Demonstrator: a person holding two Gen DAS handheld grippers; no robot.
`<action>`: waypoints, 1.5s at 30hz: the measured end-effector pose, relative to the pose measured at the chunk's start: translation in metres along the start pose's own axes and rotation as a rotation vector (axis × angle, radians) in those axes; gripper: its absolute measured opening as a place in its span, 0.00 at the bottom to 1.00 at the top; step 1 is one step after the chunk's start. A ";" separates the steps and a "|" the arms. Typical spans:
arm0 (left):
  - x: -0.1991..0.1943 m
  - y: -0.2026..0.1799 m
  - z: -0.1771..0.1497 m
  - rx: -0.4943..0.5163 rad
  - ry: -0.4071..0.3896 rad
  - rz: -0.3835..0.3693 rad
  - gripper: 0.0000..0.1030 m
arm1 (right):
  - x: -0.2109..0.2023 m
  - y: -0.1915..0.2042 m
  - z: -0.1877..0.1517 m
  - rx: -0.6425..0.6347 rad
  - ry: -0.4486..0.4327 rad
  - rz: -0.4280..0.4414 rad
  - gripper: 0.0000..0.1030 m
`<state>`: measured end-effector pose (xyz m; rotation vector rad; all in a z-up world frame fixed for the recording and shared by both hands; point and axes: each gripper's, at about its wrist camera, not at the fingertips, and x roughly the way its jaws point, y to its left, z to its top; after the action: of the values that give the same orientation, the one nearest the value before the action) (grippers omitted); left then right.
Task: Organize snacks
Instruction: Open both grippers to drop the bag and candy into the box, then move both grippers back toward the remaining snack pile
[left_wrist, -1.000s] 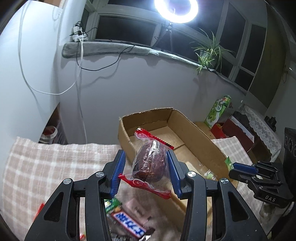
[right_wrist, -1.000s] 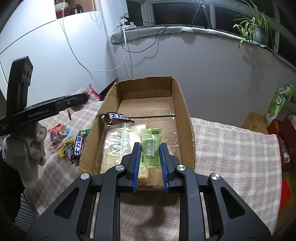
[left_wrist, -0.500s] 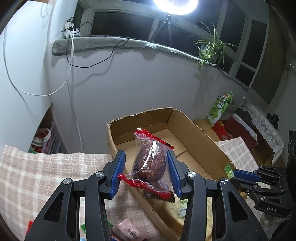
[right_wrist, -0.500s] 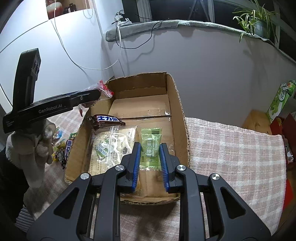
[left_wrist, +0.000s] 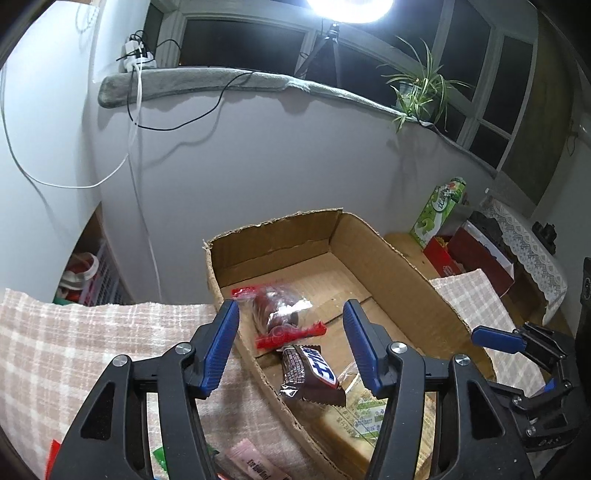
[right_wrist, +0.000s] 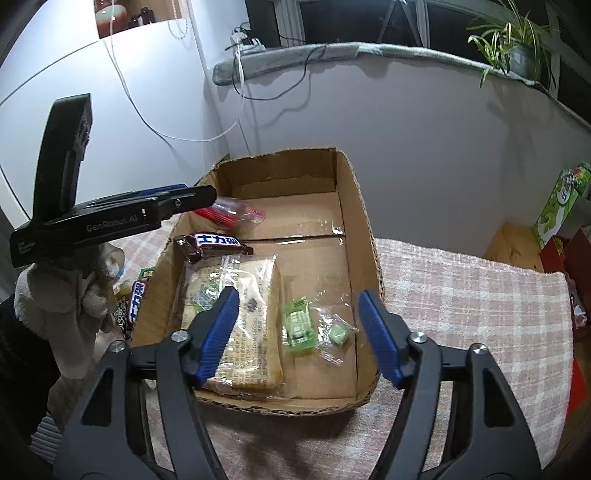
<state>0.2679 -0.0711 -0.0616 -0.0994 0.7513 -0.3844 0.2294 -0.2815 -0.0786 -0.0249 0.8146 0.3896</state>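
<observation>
Both our tools have just released over the cardboard box (right_wrist: 364, 236). The red-wrapped snack (left_wrist: 282, 319) drops free between the left tool (left_wrist: 291, 341) fingers. The green candy (right_wrist: 301, 326) lies inside ahead of the right tool (right_wrist: 299, 330).

- Left wrist view: looks forward and downward along the left gripper (left_wrist: 290, 343), from the left side of the cardboard box (left_wrist: 391, 258), close above its near corner; faces the wall and window sill.
- Right wrist view: looks down along the right gripper (right_wrist: 297, 334), from the box's near end, close over it.
- Shared: the box interior, the chocolate bar (left_wrist: 312, 374), the checked cloth (right_wrist: 461, 295); each view shows the other gripper.
</observation>
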 end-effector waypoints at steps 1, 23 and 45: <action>-0.001 0.000 0.000 -0.001 -0.001 -0.002 0.56 | 0.000 0.001 0.000 -0.003 0.000 0.000 0.68; -0.081 0.020 -0.017 -0.042 -0.087 0.011 0.56 | -0.038 0.050 -0.004 -0.054 -0.033 0.036 0.68; -0.161 0.112 -0.094 -0.214 -0.096 0.158 0.56 | -0.016 0.160 -0.034 -0.152 0.043 0.251 0.53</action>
<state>0.1308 0.0975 -0.0515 -0.2560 0.6988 -0.1469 0.1395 -0.1437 -0.0703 -0.0728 0.8314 0.6894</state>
